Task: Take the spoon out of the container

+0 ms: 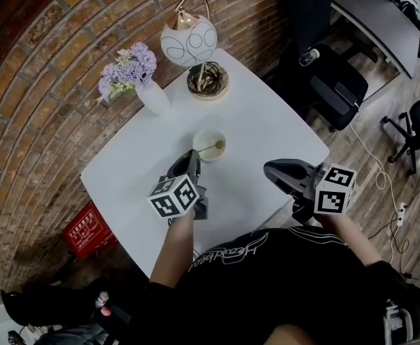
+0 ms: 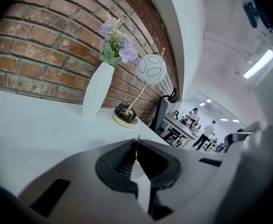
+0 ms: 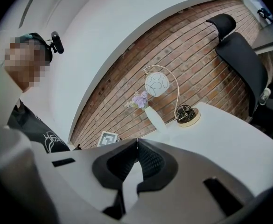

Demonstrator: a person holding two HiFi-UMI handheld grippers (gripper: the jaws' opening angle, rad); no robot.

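Observation:
A small cream container (image 1: pixel 202 136) stands mid-table on the white table (image 1: pixel 267 121). A thin gold spoon (image 1: pixel 212 147) lies across it, bowl end inside and handle pointing toward me. My left gripper (image 1: pixel 194 154) is at the handle end, shut on the spoon. In the left gripper view the gold handle tip (image 2: pixel 137 138) pokes up between the closed pads of the left gripper (image 2: pixel 136 147). My right gripper (image 1: pixel 269 169) hovers over the table's near right edge, away from the container. In its own view the right gripper (image 3: pixel 136 143) is shut with nothing between the pads.
A white vase of purple flowers (image 1: pixel 151 94) and a globe lamp (image 1: pixel 189 40) on a round base (image 1: pixel 208 83) stand at the table's far side by the brick wall. A black office chair (image 1: pixel 339 85) is at the right, a red crate (image 1: pixel 86 230) on the floor at the left.

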